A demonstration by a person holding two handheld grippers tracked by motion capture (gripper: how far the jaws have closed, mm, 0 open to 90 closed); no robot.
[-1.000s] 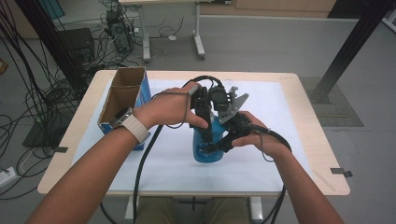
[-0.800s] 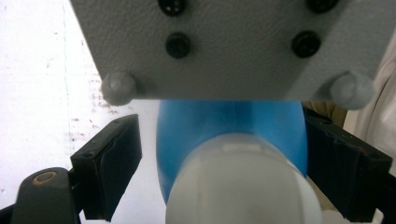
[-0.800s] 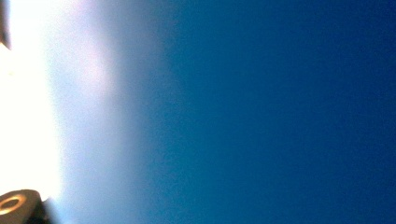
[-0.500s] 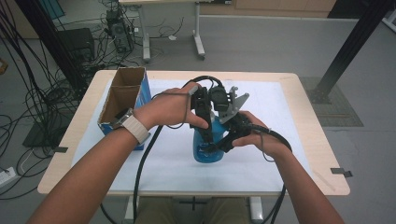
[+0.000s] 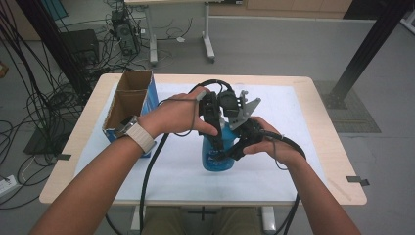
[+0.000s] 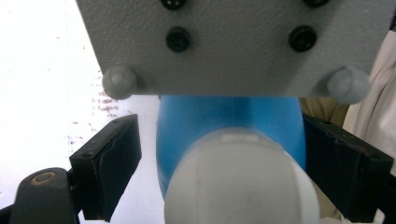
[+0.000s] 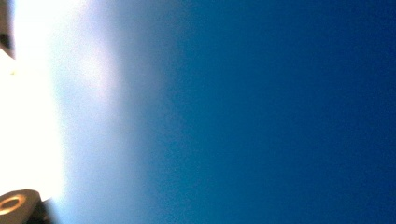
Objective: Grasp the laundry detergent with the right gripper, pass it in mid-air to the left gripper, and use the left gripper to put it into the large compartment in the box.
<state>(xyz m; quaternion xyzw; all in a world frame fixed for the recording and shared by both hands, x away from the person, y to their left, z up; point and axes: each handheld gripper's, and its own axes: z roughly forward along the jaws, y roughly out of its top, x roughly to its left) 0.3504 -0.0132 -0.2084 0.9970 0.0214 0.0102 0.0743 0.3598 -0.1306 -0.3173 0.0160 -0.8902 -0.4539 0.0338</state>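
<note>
A blue bottle [image 5: 214, 160] with a white cap stands upright on the white mat, in the middle of the table. My right gripper [image 5: 230, 152] comes in from the right and is shut on the bottle's body; in the right gripper view the blue wall [image 7: 280, 112] is pressed close to the camera. My left gripper [image 5: 217, 137] points down over the bottle's top. In the left gripper view the white cap [image 6: 243, 186] sits between my jaws, left gripper [image 6: 233, 163] open, with a gap beside the left pad [image 6: 109, 161]. A grey plate [image 6: 233, 42] with screws crosses above.
An open cardboard box [image 5: 128, 104] with blue sides stands at the table's left edge, beside my left wrist. The white mat [image 5: 303, 127] covers most of the wooden table [image 5: 337, 152]. Black cables trail from both grippers toward the front edge.
</note>
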